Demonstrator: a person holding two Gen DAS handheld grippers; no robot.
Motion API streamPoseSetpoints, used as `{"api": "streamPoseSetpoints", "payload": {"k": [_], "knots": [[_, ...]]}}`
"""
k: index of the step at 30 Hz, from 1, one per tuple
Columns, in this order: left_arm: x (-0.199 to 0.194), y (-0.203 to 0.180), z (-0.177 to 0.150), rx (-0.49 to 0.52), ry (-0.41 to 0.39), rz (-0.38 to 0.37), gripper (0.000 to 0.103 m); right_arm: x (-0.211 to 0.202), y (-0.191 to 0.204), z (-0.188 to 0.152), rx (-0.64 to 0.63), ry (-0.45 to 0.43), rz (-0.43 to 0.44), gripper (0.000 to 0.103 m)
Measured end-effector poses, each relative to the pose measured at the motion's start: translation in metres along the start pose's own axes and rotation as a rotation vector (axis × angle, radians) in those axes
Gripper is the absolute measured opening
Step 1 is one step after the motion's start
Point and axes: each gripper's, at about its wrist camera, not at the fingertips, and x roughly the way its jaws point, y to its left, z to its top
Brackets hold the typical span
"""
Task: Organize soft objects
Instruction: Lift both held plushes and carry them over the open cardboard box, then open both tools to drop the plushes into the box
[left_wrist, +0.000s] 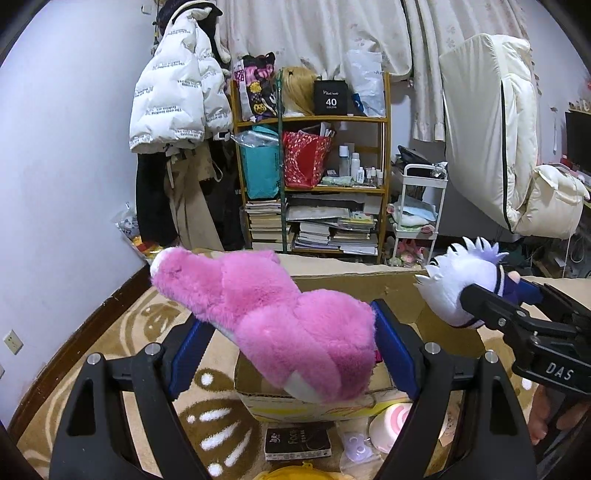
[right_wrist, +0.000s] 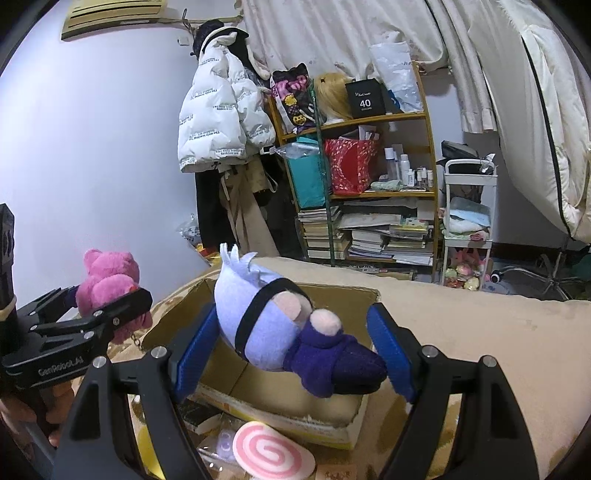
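Pink plush toy: held in the air above the near-left part of the cardboard box. Long axis runs from near right to far left, the pale snout end rising away toward the wall. The box opening lies directly below and slightly beyond it.

Left gripper: blue-padded fingers partly closed, clamped on the thick near end of the pink toy, one pad pressed into the fur on each side. In the right wrist view the same gripper appears at the left, toy bunched at its tips.

White-and-purple doll: held above the box, over its middle. Long axis runs from the dark purple body at near right to the spiky white head at far left, tilted upward. A black band crosses its face.

Right gripper: fingers at middling spread, pressing the doll from both sides. Seen from the left wrist view, it sits to the right, level with the pink toy.

Judgement: both toys hang over the box; each gripper serves its own toy, so a short drop and release would likely suffice. The pink toy overhangs the box's left edge and may catch the rim.

Surroundings: patterned rug under the box; pink swirl cushion and a small dark book just before the box; crowded bookshelf far behind.
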Motion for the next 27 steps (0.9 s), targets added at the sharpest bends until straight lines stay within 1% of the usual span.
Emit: {"api": "streamPoseSetpoints", "payload": {"k": [6, 11, 17, 27], "knots": [[0.009, 0.001, 0.000, -0.001, -0.003, -0.027, 0.083, 0.016, -0.005, 0.000, 0.005, 0.013, 0.017, 0.085], [0.025, 0.002, -0.005, -0.003, 0.038, -0.037, 0.083, 0.027, -0.012, -0.002, 0.019, 0.033, 0.026, 0.085], [0.036, -0.002, -0.010, 0.008, 0.079, -0.039, 0.083, 0.029, -0.022, -0.004, 0.074, 0.049, 0.051, 0.085], [0.048, -0.008, -0.012, 0.023, 0.121, -0.048, 0.084, 0.026, -0.020, -0.006, 0.082, 0.055, 0.074, 0.086]]}}
